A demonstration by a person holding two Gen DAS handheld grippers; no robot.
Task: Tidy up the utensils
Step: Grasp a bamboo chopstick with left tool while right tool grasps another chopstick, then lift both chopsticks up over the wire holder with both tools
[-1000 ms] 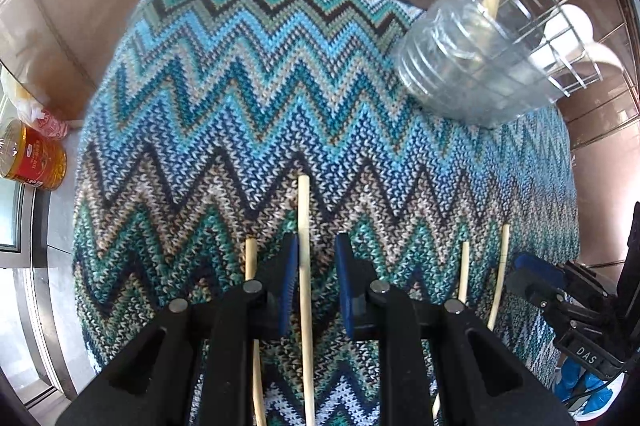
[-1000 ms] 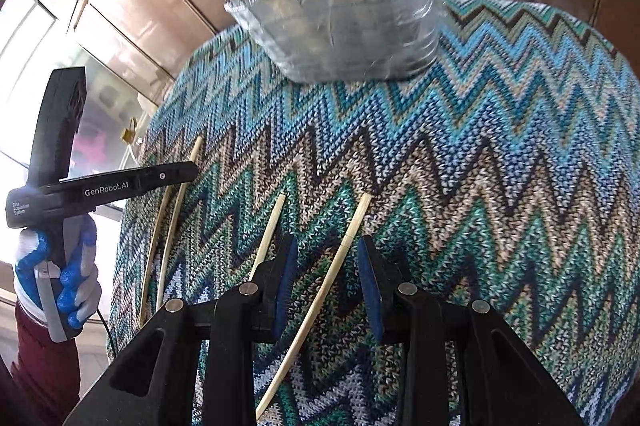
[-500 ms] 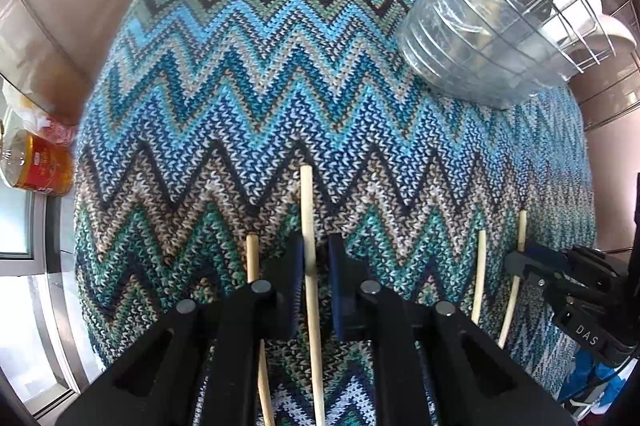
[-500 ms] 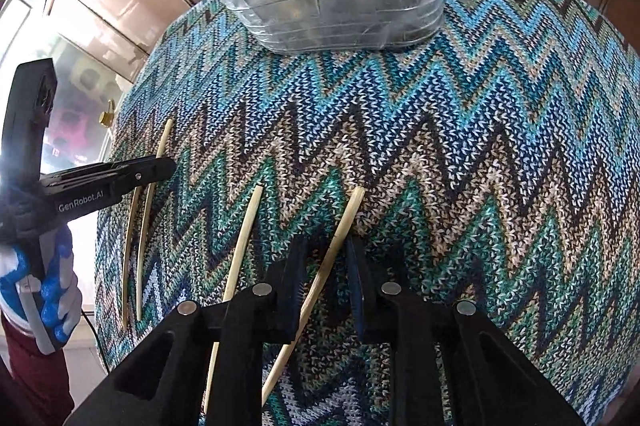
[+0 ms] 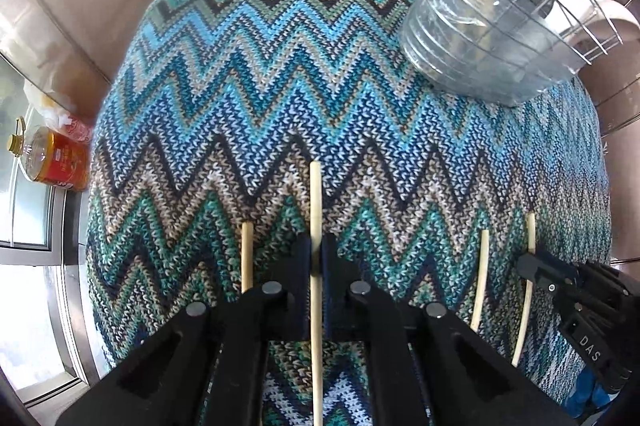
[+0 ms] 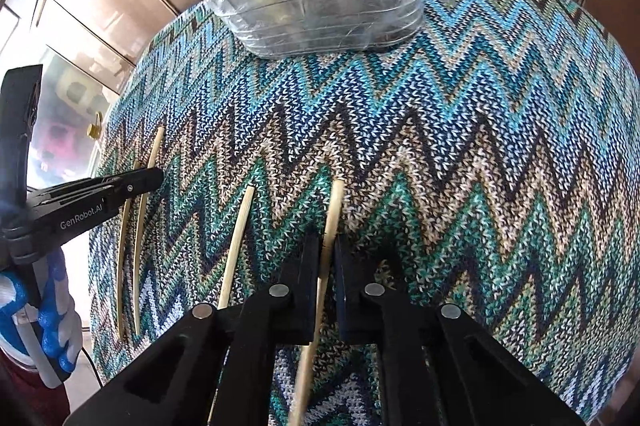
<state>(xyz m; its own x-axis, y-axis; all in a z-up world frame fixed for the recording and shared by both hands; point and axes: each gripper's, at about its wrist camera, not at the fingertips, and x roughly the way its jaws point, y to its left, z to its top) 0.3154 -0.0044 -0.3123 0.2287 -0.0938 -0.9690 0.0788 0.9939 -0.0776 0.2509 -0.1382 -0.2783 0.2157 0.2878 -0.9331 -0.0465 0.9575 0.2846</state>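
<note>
At the far left of the left wrist view an oil bottle (image 5: 56, 162) stands beside the zigzag cloth (image 5: 280, 98). On the cloth a loose chopstick (image 5: 247, 256) lies just left of the left gripper (image 5: 316, 262), whose jaws, wide apart a second ago, have since closed in and now pinch the left-held chopstick (image 5: 315, 202), which runs between them and points away from the camera. Further right two more chopsticks lie side by side, and the right gripper (image 5: 532, 268) sits over the outer one; in its own view its jaws have likewise narrowed from open to clamped on the right-held chopstick (image 6: 333, 210), with a spare chopstick (image 6: 238, 246) just left of it. At the far right the wire utensil basket (image 5: 500, 38), already holding chopsticks, stands well apart from both grippers.
</note>
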